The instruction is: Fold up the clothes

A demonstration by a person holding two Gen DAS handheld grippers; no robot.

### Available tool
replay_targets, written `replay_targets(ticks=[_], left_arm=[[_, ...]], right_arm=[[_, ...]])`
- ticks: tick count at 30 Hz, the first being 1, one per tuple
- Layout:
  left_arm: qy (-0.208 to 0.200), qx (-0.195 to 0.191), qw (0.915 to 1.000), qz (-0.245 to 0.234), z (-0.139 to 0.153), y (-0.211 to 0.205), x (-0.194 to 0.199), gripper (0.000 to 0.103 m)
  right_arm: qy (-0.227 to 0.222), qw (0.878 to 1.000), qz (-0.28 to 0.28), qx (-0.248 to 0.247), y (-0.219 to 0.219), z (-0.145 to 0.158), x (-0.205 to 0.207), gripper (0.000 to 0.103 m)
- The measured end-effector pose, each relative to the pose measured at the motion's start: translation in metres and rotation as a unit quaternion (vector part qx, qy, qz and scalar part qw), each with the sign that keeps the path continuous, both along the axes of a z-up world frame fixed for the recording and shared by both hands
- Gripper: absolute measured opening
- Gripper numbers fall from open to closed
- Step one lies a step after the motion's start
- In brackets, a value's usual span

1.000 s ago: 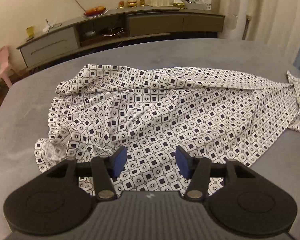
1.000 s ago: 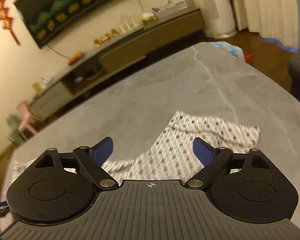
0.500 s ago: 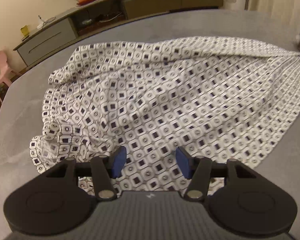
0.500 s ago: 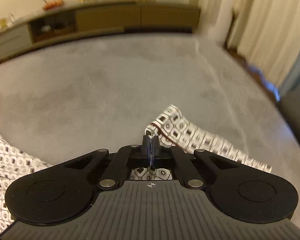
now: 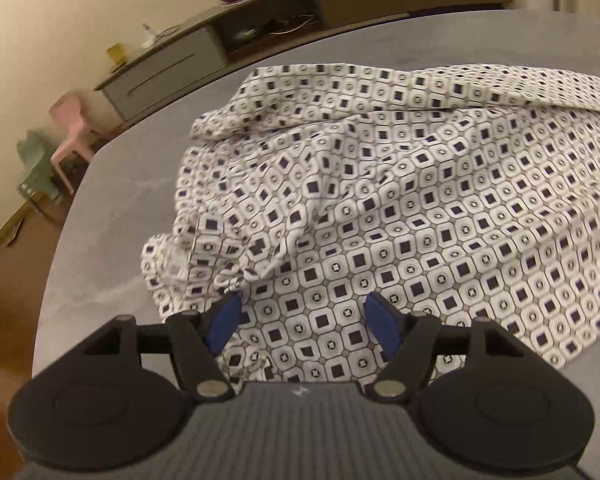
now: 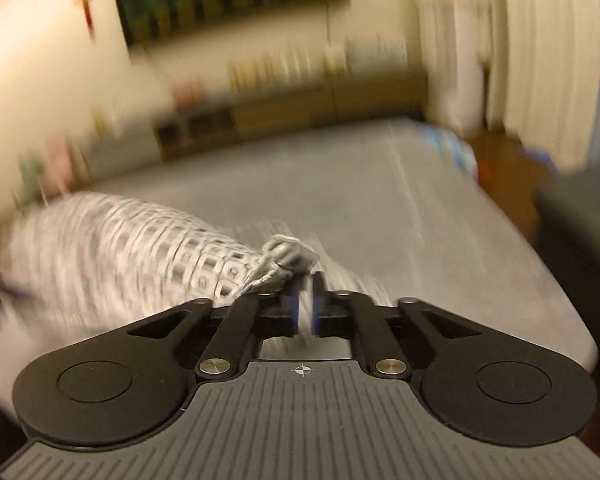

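Note:
A white garment point(image 5: 420, 200) printed with dark squares lies crumpled on the grey table point(image 5: 112, 232). My left gripper point(image 5: 303, 322) hovers low over its near left part. Its jaws are opening wide, with flat cloth under the gap and the blue pads point(image 5: 224, 322) pressing on nothing. In the blurred right wrist view my right gripper point(image 6: 306, 308) pinches a bunched corner of the garment point(image 6: 140, 240), which trails off to the left above the table point(image 6: 380, 200). Those jaws are opening slightly, with cloth still between the pads.
A long low sideboard point(image 5: 260, 40) with small items stands against the far wall. A pink chair point(image 5: 70, 128) and a green one point(image 5: 34, 168) stand off the table's left edge. Pale curtains point(image 6: 540, 60) and a dark seat point(image 6: 580, 220) are to the right.
My right gripper shut on the garment's corner and swept it quickly sideways, lifting the cloth. My left gripper tipped downward toward the garment's left part and its jaws widened.

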State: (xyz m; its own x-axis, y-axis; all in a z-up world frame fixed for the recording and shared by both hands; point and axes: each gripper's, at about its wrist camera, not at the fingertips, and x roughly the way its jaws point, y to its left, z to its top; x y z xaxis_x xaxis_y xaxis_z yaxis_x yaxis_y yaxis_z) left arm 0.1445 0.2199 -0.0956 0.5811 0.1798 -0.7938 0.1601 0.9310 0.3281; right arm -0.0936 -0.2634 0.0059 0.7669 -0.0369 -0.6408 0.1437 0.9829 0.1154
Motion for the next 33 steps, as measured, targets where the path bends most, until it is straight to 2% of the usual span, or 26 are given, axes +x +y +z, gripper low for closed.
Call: replay_targets(ticks=[1, 3, 4, 7, 8, 10, 14, 15, 17, 18, 19, 20, 22, 25, 26, 27, 29, 30, 31, 32, 33], left_arm=[[-0.001, 0.002, 1.0000, 0.008, 0.000, 0.001, -0.002, 0.071], [-0.005, 0.019, 0.9996, 0.021, 0.000, 0.000, -0.006, 0.073], [-0.007, 0.029, 0.9992, 0.026, 0.000, -0.001, -0.009, 0.074], [-0.011, 0.043, 0.9985, 0.033, -0.001, -0.006, -0.011, 0.075], [-0.012, 0.045, 0.9984, 0.033, -0.001, -0.008, -0.011, 0.075], [-0.015, 0.054, 0.9980, 0.031, -0.002, -0.013, -0.012, 0.075], [-0.018, 0.057, 0.9978, 0.028, -0.002, -0.016, -0.013, 0.075], [-0.017, 0.055, 0.9979, 0.028, -0.002, -0.016, -0.013, 0.075], [-0.016, 0.054, 0.9981, 0.025, -0.002, -0.015, -0.012, 0.075], [-0.016, 0.054, 0.9981, 0.023, -0.002, -0.014, -0.012, 0.075], [-0.015, 0.054, 0.9982, 0.021, -0.001, -0.014, -0.013, 0.075], [-0.015, 0.054, 0.9982, 0.019, -0.001, -0.015, -0.013, 0.075], [-0.014, 0.052, 0.9984, 0.017, -0.001, -0.015, -0.012, 0.076], [-0.012, 0.048, 0.9986, 0.017, 0.000, -0.015, -0.012, 0.079], [-0.012, 0.049, 0.9986, 0.016, 0.000, -0.016, -0.013, 0.079], [-0.012, 0.049, 0.9986, 0.015, 0.000, -0.016, -0.014, 0.079], [-0.011, 0.048, 0.9987, 0.013, 0.001, -0.018, -0.016, 0.079], [-0.011, 0.048, 0.9987, 0.012, 0.001, -0.019, -0.017, 0.079], [-0.011, 0.050, 0.9987, 0.009, 0.001, -0.021, -0.018, 0.079], [-0.010, 0.051, 0.9987, 0.005, 0.002, -0.022, -0.019, 0.078], [-0.008, 0.047, 0.9989, 0.001, 0.002, -0.021, -0.020, 0.076]], right_arm=[[0.006, 1.000, -0.016, -0.006, -0.005, -0.003, -0.005, 0.028], [-0.017, 0.999, -0.045, 0.010, -0.018, 0.004, -0.014, 0.042], [-0.031, 0.998, -0.047, 0.016, -0.021, 0.008, -0.011, 0.048], [-0.047, 0.999, -0.021, 0.002, -0.014, 0.016, 0.009, 0.056], [-0.037, 0.999, -0.002, -0.011, -0.007, 0.012, 0.019, 0.060], [0.002, 0.998, 0.050, -0.032, 0.009, -0.005, 0.055, 0.079], [0.127, 0.986, 0.101, -0.039, 0.029, -0.067, 0.135, 0.080], [0.154, 0.981, 0.113, -0.038, 0.034, -0.083, 0.148, 0.079], [0.186, 0.971, 0.132, -0.070, 0.046, -0.106, 0.164, 0.048], [0.190, 0.967, 0.144, -0.088, 0.051, -0.111, 0.172, 0.039], [0.189, 0.964, 0.153, -0.105, 0.057, -0.110, 0.180, 0.005], [0.184, 0.962, 0.152, -0.133, 0.061, -0.107, 0.191, 0.000], [0.151, 0.956, 0.137, -0.209, 0.069, -0.095, 0.213, 0.000], [0.030, 0.953, 0.055, -0.297, 0.071, -0.053, 0.230, 0.000], [-0.008, 0.951, 0.022, -0.310, 0.069, -0.039, 0.232, 0.000], [-0.025, 0.952, -0.003, -0.304, 0.063, -0.033, 0.233, 0.000], [-0.027, 0.962, -0.033, -0.271, 0.045, -0.036, 0.234, 0.004], [-0.023, 0.967, -0.049, -0.250, 0.034, -0.044, 0.234, 0.023], [-0.013, 0.972, -0.068, -0.224, 0.020, -0.059, 0.233, 0.051], [0.001, 0.976, -0.086, -0.200, 0.005, -0.077, 0.232, 0.060], [0.026, 0.980, -0.101, -0.170, -0.012, -0.097, 0.233, 0.059]])
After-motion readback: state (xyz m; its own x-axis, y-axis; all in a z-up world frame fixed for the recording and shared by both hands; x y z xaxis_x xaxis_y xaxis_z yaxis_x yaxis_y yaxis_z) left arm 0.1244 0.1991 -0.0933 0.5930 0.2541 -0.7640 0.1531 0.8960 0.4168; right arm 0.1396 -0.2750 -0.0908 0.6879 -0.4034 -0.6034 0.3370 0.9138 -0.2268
